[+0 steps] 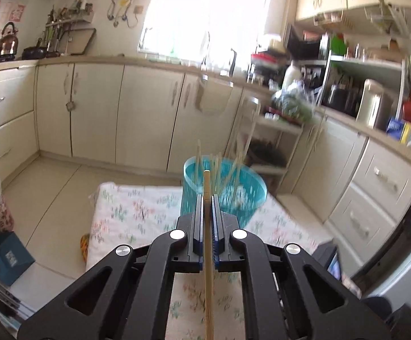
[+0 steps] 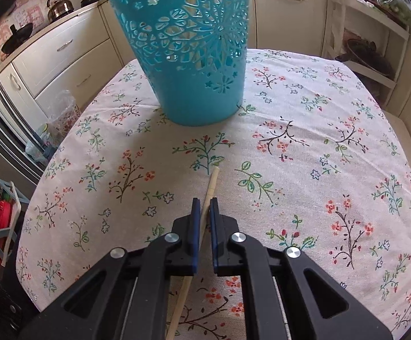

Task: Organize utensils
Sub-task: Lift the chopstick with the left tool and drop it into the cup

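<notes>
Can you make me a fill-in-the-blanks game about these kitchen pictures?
1. Each tool is shut on one wooden ____.
2. The basket on the table is coloured ____.
3. The tablecloth is printed with little ____.
4. Inside the basket, more chopsticks already stand ____.

The left tool grips its chopstick, and the right tool grips its chopstick.

Missing words: chopstick; blue; flowers; upright
</notes>
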Motion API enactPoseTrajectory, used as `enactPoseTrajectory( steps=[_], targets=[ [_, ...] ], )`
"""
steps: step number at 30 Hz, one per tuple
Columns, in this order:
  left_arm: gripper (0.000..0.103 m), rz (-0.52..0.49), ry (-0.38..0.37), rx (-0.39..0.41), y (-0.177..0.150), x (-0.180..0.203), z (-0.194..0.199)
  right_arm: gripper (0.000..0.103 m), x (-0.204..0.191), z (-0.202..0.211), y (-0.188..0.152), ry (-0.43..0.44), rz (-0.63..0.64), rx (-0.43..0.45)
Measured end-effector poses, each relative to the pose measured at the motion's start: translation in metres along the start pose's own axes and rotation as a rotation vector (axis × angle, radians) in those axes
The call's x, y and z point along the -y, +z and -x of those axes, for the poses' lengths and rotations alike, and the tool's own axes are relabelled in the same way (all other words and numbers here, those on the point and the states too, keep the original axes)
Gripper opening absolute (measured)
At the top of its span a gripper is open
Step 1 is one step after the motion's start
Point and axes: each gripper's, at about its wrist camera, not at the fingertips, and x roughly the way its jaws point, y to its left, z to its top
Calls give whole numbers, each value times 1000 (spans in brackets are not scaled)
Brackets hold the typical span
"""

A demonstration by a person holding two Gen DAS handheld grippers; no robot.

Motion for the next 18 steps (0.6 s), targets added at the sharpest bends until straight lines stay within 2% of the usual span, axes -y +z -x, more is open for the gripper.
enactPoseTrajectory(
  steps=[9,18],
  targets=[
    [5,19,-18,120,51,4,-8,7,9,0,3,52,-69,5],
    [5,70,4,202,99,6,-63,7,14,-3,4,71,-119,12]
  ],
)
